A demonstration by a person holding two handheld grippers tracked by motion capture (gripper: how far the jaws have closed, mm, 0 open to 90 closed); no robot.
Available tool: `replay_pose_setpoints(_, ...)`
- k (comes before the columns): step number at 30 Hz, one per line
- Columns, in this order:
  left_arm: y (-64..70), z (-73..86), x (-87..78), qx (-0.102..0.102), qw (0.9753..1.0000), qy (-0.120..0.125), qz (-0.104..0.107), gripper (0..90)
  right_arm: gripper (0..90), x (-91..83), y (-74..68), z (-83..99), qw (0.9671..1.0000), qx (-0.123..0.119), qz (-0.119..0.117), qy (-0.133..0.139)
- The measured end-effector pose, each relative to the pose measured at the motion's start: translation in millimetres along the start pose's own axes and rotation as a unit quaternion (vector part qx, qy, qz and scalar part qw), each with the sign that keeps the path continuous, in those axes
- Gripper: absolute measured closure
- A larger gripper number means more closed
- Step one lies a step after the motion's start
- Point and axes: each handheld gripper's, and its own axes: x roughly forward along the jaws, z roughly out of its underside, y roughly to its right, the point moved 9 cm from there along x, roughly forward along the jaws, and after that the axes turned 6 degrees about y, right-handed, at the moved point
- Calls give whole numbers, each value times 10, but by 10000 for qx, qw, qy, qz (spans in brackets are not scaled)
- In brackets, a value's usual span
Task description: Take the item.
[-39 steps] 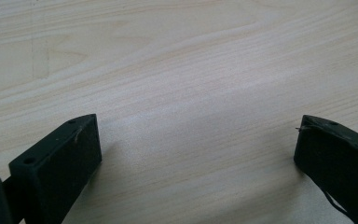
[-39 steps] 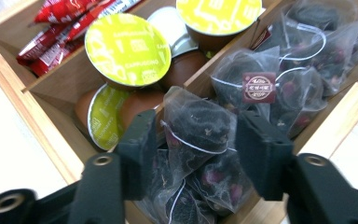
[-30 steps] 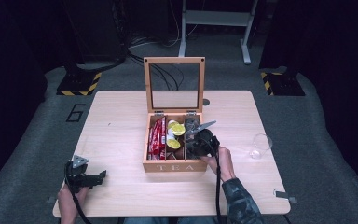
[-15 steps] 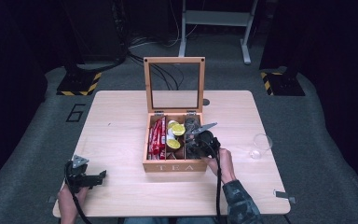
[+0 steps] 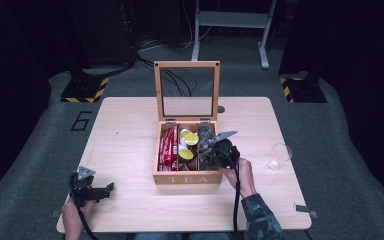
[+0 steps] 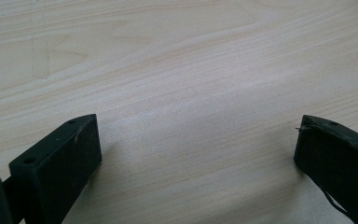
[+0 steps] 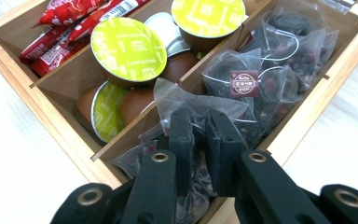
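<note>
The right gripper [image 7: 199, 125] reaches down into the wooden tea box [image 5: 186, 177], its jaws pinched on a clear tea bag [image 7: 191, 105] in the box's right-hand compartment. That compartment is crammed with more tea bags [image 7: 270, 60] of the same sort, dark leaf showing through the mesh, one with a small red tag [image 7: 244, 82] on a white string; they press against the held bag on its far side. Just across the thin wooden divider [image 7: 144, 122] lie the coffee capsules [image 7: 128, 49] (yellow-green foil lids, brown cups), touching the divider and crowding close to the jaws. The next compartment over holds red sachets [image 7: 58, 44].

In the high view the box sits near the middle of the table [image 5: 125, 150], a little toward its near edge, with the glass-paned lid [image 5: 187, 90] standing upright along the box's far side. The right gripper [image 5: 219, 150] and the hand [image 5: 240, 172] behind it come over the box's near right corner.

An empty clear glass [image 5: 279, 156] stands near the table's right edge, well apart from the box. The left gripper [image 5: 91, 189] rests by the near left corner, jaws spread wide over bare wood [image 6: 196, 93], holding nothing.
</note>
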Motion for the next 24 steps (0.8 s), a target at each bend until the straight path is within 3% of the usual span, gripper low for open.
replay_pose_setpoints(8, 0, 0, 0, -1, 10000, 0, 0, 4, 826, -95, -18, -52, 9998, -135, 133, 95)
replay_pose_setpoints(9, 0, 0, 0, 2, 10000, -2, 0, 4, 897, -108, -20, -55, 9998, -147, 130, 75)
replay_pose_setpoints(13, 0, 0, 0, 1, 10000, -2, 1, 4, 900, -154, -39, -103, 9995, -193, 141, 201)
replay_pose_setpoints(20, 0, 0, 0, 1, 10000, -2, 2, 4, 900, -84, -34, -81, 9997, -227, 97, 46)
replay_pose_setpoints(21, 0, 0, 0, 0, 10000, -1, 3, 4, 879, -78, -33, -77, 9997, -211, 91, 16)
replay_pose_setpoints(22, -1, 0, 0, 0, 10000, -3, 4, 4, 778, -59, -26, -76, 9998, -204, 82, 17)
replay_pose_setpoints(24, 0, 0, 0, -3, 10000, -4, 6, 4, 679, -27, -30, -62, 9999, -140, 11, -58)
